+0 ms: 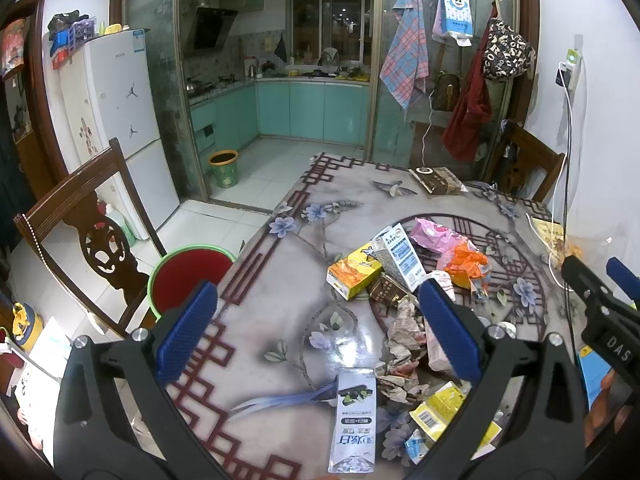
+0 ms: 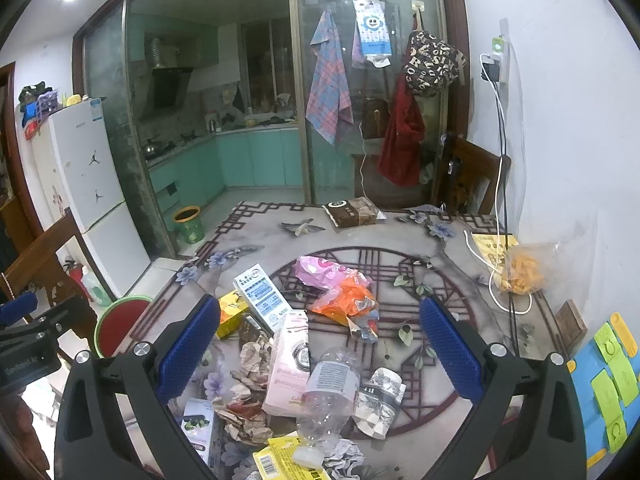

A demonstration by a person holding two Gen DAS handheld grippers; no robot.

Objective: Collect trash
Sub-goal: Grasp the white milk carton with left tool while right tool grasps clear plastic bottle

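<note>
Trash lies piled on the patterned table (image 1: 280, 280): a white-blue carton (image 1: 400, 258), a yellow-orange box (image 1: 354, 274), pink and orange wrappers (image 1: 460, 248), crumpled paper (image 1: 404, 332) and a flat silver box (image 1: 354, 420). The right wrist view shows the same pile with a pink box (image 2: 290, 364), a clear plastic bottle (image 2: 328, 392), the carton (image 2: 262, 296) and the orange wrapper (image 2: 348, 304). My left gripper (image 1: 316, 332) is open and empty above the table's near edge. My right gripper (image 2: 316, 348) is open and empty over the pile.
A red stool with a green rim (image 1: 192, 276) and a wooden chair (image 1: 92, 232) stand left of the table. A green bin (image 1: 224, 168) stands on the kitchen floor. A bag of orange snacks (image 2: 524, 268), cables (image 2: 500, 200) and a brown packet (image 2: 354, 212) lie on the table.
</note>
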